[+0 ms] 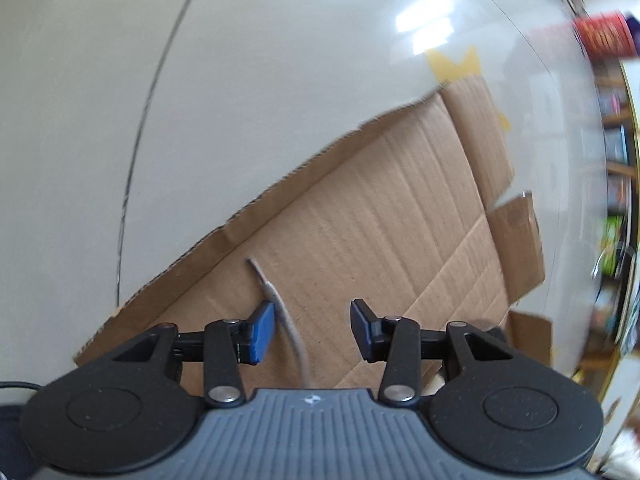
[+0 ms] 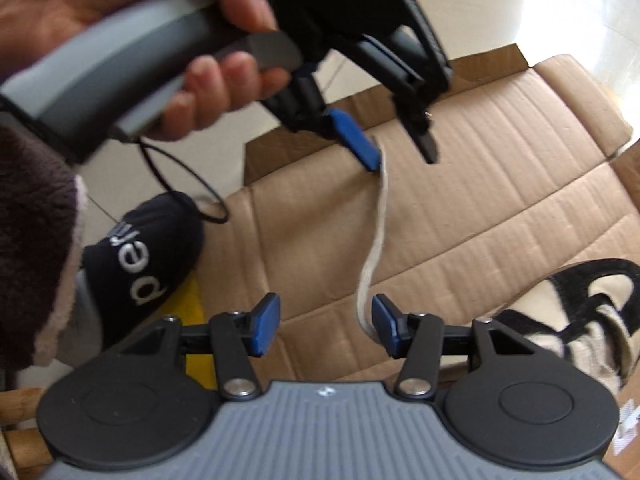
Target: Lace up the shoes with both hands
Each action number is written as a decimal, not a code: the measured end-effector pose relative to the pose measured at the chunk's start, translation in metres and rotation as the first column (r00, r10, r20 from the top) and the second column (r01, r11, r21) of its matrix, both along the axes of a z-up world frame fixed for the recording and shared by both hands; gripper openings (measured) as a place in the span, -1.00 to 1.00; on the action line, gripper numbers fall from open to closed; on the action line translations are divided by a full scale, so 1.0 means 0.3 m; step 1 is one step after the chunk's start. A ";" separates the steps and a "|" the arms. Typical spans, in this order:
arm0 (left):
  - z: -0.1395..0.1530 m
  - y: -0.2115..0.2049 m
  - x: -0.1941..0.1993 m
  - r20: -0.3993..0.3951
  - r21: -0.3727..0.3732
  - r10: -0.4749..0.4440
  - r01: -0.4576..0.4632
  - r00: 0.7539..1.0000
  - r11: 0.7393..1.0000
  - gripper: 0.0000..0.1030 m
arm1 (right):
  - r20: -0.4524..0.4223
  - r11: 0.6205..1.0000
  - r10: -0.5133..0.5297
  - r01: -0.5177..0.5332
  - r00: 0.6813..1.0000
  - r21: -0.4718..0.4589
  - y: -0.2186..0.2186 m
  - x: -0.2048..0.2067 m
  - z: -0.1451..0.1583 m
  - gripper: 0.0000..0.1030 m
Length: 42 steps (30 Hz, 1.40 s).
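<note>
The lace (image 2: 378, 216) hangs as a loose white strand over the flattened cardboard (image 2: 500, 184), running from the left claw (image 2: 394, 142) down to the right claw (image 2: 325, 328). The shoe (image 2: 568, 320), cream with black trim, lies at the right edge of the right wrist view, partly on the cardboard.

Both claws stand about half open. In the left wrist view the lace (image 1: 288, 320) passes between the left claw's (image 1: 313, 330) 2 pads, close beside the blue one (image 1: 262, 334), and the far pad does not press on it, so nothing is clamped there. In the right wrist view the strand brushes the inner face of the right claw's right-hand pad (image 2: 386, 330), with a wide gap to the other pad; that claw holds nothing either. A hand (image 2: 192, 40) grips the left tool's handle.

The step looks like taking hold of the lace with both claws. To do it well, I would centre the strand between the pads of 1 claw before closing, since it sits off to 1 side in each. Close near the tip with 1 claw, then close the other lower down, keeping the strand slack so it does not slide out. The blur suggests slowing down first.
</note>
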<state>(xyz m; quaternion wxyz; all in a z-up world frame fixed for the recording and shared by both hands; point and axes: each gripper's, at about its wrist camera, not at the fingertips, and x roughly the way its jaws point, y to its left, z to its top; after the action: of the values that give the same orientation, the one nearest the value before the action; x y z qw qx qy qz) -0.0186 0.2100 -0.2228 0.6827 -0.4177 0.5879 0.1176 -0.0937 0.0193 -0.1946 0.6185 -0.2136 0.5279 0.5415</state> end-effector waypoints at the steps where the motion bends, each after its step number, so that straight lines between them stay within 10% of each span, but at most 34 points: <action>1: 0.004 -0.012 0.005 0.016 0.018 -0.037 0.037 0.999 0.999 -0.25 | -0.003 1.000 -0.002 0.002 1.000 0.006 0.000 -0.004 0.002 0.06; 15: 0.019 -0.091 -0.006 0.093 0.223 -0.332 0.306 0.939 0.926 -0.83 | -0.035 0.998 -0.034 0.036 0.999 0.057 -0.033 -0.010 0.010 0.08; 28: 0.032 -0.193 -0.004 0.076 0.418 -0.618 0.538 0.782 0.732 -0.99 | -0.052 0.994 -0.071 0.075 0.996 0.081 -0.058 0.007 0.003 0.09; 33: 0.072 -0.262 0.000 0.025 0.508 -0.803 0.684 0.596 0.523 -0.99 | -0.080 0.981 -0.142 0.151 0.987 0.122 -0.116 0.054 0.061 0.42; 38: 0.151 -0.351 0.015 -0.106 0.548 -0.938 0.807 0.330 0.222 -0.99 | -0.032 0.947 -0.253 0.254 0.967 0.194 -0.231 0.118 0.183 0.55; 42: 0.220 -0.409 0.000 -0.173 0.543 -0.970 0.838 0.171 0.051 -0.99 | 0.006 0.912 -0.345 0.334 0.939 0.238 -0.328 0.159 0.264 0.80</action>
<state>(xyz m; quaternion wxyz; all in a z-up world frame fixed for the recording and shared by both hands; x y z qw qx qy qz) -0.0185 0.0874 -0.1568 0.7473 0.2457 0.5699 -0.2374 -0.0461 -0.0791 -0.1153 0.7362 -0.0576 0.4748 0.4788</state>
